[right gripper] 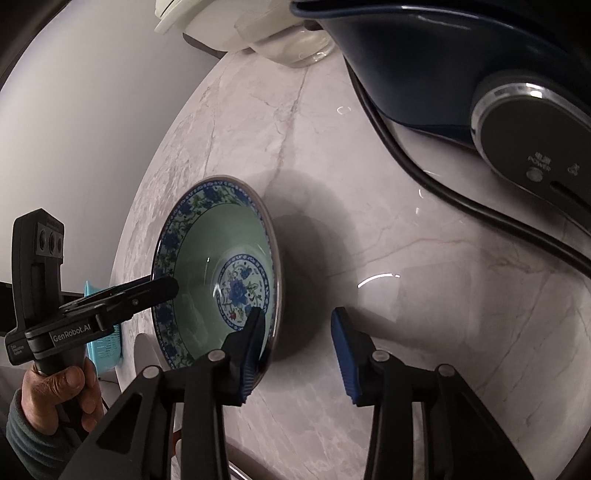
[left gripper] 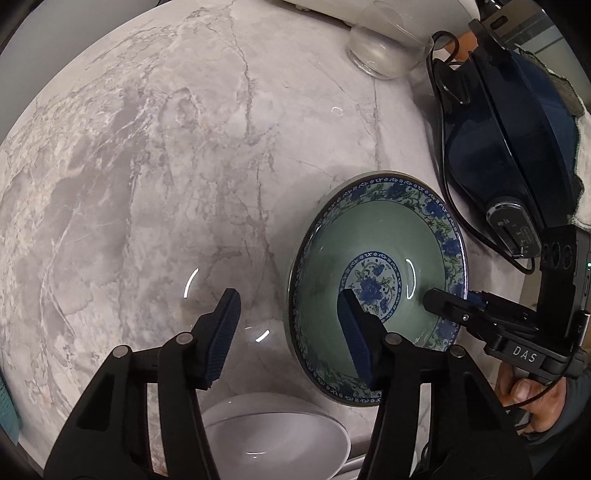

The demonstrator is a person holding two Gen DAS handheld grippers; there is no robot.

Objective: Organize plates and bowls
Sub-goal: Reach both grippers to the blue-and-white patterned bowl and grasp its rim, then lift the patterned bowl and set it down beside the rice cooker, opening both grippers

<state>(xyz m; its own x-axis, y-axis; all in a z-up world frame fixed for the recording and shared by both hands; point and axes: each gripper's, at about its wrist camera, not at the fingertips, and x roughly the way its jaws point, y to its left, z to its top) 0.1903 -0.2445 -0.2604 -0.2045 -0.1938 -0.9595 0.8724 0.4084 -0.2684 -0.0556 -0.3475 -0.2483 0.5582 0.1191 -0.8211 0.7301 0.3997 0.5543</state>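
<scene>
A green bowl with a blue floral rim (left gripper: pixel 373 254) (right gripper: pixel 199 258) sits on the marble counter. My left gripper (left gripper: pixel 288 314) is open, with its right finger over the bowl's inside and its left finger outside the rim. My right gripper (right gripper: pixel 297 328) is open and straddles the opposite rim, its left finger (right gripper: pixel 255 343) inside the bowl. In the left wrist view its fingers (left gripper: pixel 447 306) reach over the rim. A white bowl (left gripper: pixel 273 439) lies below the left gripper at the near edge.
A dark blue appliance (left gripper: pixel 509 140) (right gripper: pixel 443 62) with a black cable (right gripper: pixel 424 177) stands to the right. A clear glass (left gripper: pixel 384 51) and a white appliance (right gripper: pixel 221 22) are at the back. A teal basket (right gripper: pixel 103 347) sits beyond the counter edge.
</scene>
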